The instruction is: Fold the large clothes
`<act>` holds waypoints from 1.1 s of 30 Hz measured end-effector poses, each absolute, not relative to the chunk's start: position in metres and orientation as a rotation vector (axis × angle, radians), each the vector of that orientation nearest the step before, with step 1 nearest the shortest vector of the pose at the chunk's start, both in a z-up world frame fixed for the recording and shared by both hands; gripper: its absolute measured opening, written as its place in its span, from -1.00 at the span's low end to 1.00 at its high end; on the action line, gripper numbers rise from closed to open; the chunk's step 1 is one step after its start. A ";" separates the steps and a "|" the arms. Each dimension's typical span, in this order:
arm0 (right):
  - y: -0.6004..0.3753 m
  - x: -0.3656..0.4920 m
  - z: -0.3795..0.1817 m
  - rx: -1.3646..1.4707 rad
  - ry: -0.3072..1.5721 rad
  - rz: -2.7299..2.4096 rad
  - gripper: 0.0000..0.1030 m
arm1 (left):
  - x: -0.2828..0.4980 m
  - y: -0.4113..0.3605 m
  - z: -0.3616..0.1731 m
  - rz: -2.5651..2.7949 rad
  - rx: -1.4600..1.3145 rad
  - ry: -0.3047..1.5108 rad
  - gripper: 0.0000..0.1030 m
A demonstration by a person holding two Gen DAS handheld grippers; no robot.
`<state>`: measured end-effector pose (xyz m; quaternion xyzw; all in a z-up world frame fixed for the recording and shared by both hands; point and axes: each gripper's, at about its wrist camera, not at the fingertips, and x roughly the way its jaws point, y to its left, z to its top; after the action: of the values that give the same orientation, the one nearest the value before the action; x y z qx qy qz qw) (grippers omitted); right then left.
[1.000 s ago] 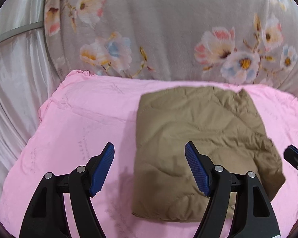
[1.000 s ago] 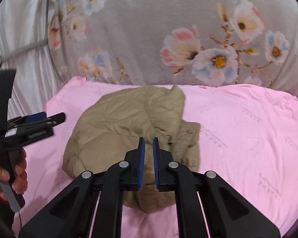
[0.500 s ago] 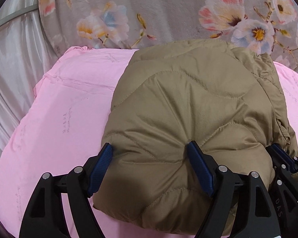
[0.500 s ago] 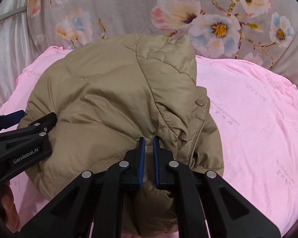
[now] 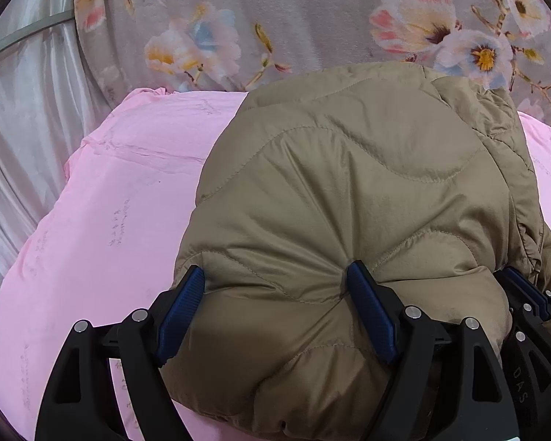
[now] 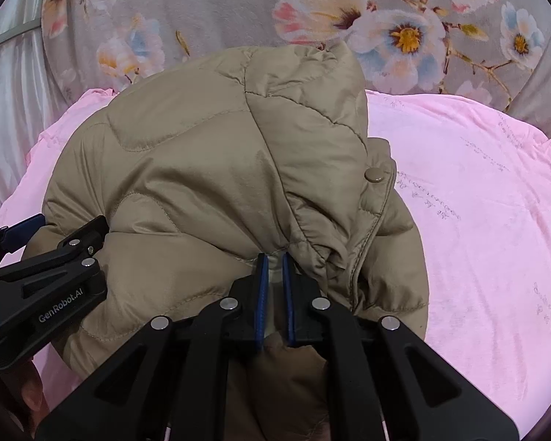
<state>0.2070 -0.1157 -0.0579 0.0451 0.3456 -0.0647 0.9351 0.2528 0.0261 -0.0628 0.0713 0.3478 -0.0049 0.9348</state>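
Two grippers worked one tan quilted jacket point(image 5: 349, 191), folded into a bundle on the pink bedsheet point(image 5: 103, 220). Nearest, left gripper point(image 5: 275, 312) stood wide, having just been opening, its pads straddling and denting the near edge. Right gripper point(image 6: 273, 290) was pinched nearly closed on a fold of pale lining. Advice: press the bundle flat evenly before letting go, lest the puffy layers spring apart. Right view alone showed the snap button point(image 6: 374, 175); left view alone, the smooth quilted back. Farthest: floral blanket point(image 6: 238, 11).

Quilted, faintly glossy khaki jacket point(image 5: 349, 191)
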 end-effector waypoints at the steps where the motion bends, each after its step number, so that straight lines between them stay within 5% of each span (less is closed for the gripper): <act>1: -0.115 0.205 -0.054 0.089 0.719 -0.137 -0.86 | 0.253 0.027 -0.061 -0.013 0.140 0.719 0.52; 4: -0.115 0.184 -0.036 0.139 0.714 -0.123 -0.69 | 0.244 0.037 -0.051 -0.036 0.092 0.752 0.50; 6: -0.114 0.163 -0.024 0.164 0.696 -0.119 -0.30 | 0.231 0.043 -0.045 -0.038 0.066 0.755 0.49; 8: -0.111 0.140 -0.016 0.175 0.679 -0.114 -0.12 | 0.212 0.047 -0.039 -0.041 0.054 0.751 0.49; 15: -0.089 0.067 -0.017 0.114 0.648 -0.131 0.33 | 0.142 0.048 -0.047 -0.013 0.063 0.755 0.51; 33: -0.077 0.028 -0.071 0.071 0.705 -0.168 0.43 | 0.099 0.052 -0.106 0.049 0.037 0.840 0.51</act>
<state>0.0282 -0.0772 -0.0707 0.0347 0.3446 -0.0823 0.9345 0.0986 0.0516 -0.1063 0.0181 0.4075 0.0236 0.9127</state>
